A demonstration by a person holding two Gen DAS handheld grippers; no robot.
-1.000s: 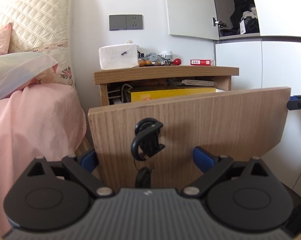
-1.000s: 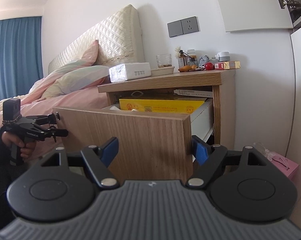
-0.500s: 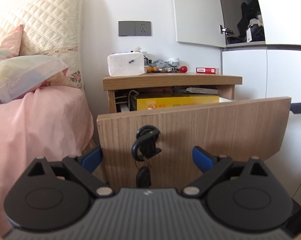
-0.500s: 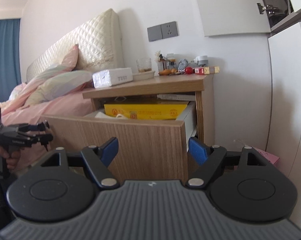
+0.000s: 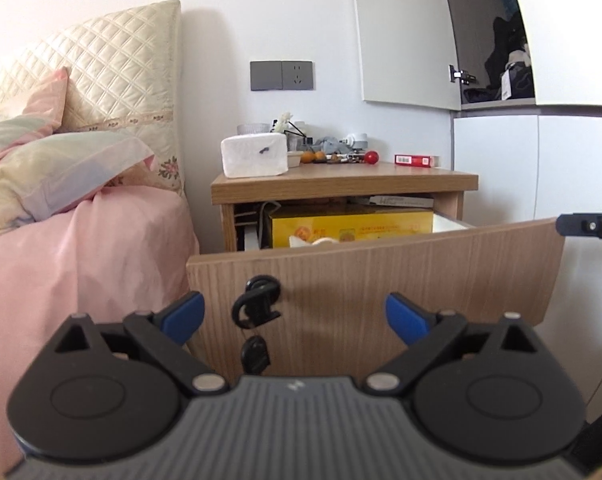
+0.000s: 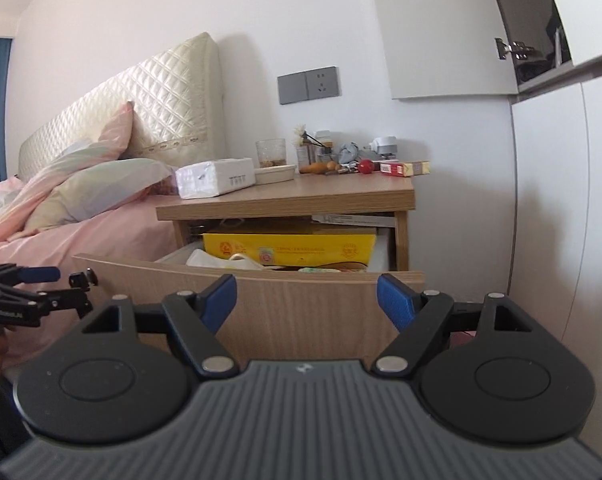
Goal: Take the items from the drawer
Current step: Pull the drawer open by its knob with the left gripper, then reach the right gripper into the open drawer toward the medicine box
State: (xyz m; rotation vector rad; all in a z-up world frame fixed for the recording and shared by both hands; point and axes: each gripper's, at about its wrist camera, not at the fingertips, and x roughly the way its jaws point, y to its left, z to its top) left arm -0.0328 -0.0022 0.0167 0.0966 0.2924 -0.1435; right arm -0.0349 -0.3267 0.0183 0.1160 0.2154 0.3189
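Your left gripper [image 5: 295,316] and right gripper [image 6: 305,298] both hold their fingers spread wide and empty, just in front of the drawer [image 6: 301,300]. The drawer stands pulled out; a yellow box [image 6: 289,249] lies inside at its back.

One open drawer [image 6: 285,300], one yellow box [image 6: 289,248], two grippers, one tissue pack [image 6: 215,178], two pillows

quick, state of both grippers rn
Left gripper: open, holding nothing, in front of the drawer.
Right gripper: open, holding nothing, facing the same drawer.
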